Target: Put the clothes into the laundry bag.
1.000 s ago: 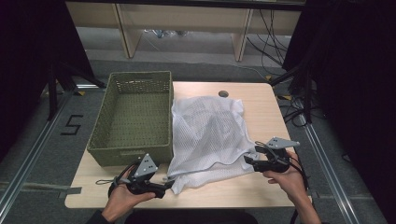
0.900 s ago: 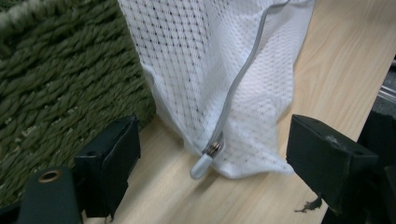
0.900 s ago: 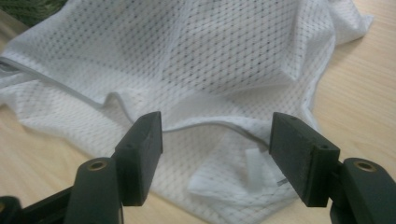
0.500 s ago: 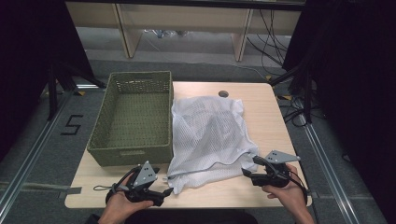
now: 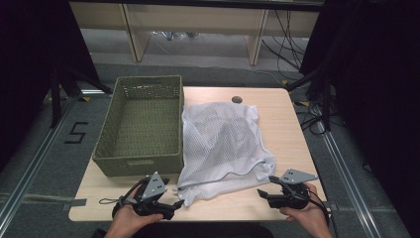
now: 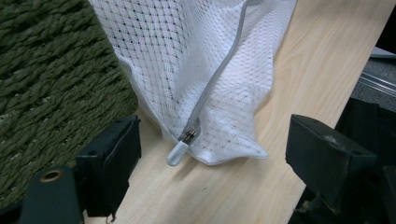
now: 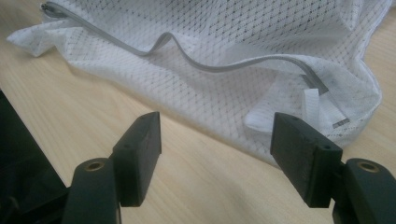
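Here the desk (image 5: 297, 148) carries a green woven basket (image 5: 141, 124) on its left side, and a white mesh bag (image 5: 223, 144) lies flat just beside it. The left gripper (image 5: 174, 204) sits at the bag's near corner, jaws wide apart and empty, the zipper pull (image 6: 177, 153) between them. The right gripper (image 5: 263, 194), likewise wide open, holds nothing.
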### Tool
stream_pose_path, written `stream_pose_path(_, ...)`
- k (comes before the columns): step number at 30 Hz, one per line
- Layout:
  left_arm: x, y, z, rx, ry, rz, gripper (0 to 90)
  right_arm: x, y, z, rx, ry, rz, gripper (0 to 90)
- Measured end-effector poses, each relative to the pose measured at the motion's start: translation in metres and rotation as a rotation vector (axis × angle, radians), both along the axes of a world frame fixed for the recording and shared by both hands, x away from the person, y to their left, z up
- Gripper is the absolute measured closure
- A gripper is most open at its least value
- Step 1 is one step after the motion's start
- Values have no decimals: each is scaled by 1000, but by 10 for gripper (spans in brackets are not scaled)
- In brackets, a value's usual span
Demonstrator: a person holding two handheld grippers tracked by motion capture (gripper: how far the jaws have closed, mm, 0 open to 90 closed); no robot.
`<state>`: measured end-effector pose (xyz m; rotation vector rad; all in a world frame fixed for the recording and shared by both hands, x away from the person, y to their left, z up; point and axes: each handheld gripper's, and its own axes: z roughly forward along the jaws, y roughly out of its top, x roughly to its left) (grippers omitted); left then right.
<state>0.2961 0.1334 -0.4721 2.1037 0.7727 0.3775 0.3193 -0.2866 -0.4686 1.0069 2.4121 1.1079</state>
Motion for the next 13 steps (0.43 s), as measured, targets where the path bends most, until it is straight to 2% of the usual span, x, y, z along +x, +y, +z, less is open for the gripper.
stream_pose_path(2,1,0,0,-9,-6,6,180,-1,0,-1,2,11,-14,349)
stream_pose_path(4,2,2,0,-1,-1,1,180,0,0,-1,-5,0,-11,349)
stream_pose_path(6,2,2,1,7,-16,-1,180,0,0,-1,-8,-2,-13,348)
stream_pose_path(8,1,1,0,-5,-2,21,180,0,0,-1,-9,-1,-14,348)
stream_pose_path(9,2,1,-1,-20,-8,16,180,0,0,-1,-6,2,-11,348)
stream_pose_path(10,2,1,0,-15,1,22,180,0,0,-1,-6,3,-12,348)
stream_pose_path(11,3,2,0,7,-6,15,180,1,0,-1,-6,4,-11,348)
stream_pose_path(13,3,3,0,6,-5,15,180,1,0,-1,-12,1,-15,348)
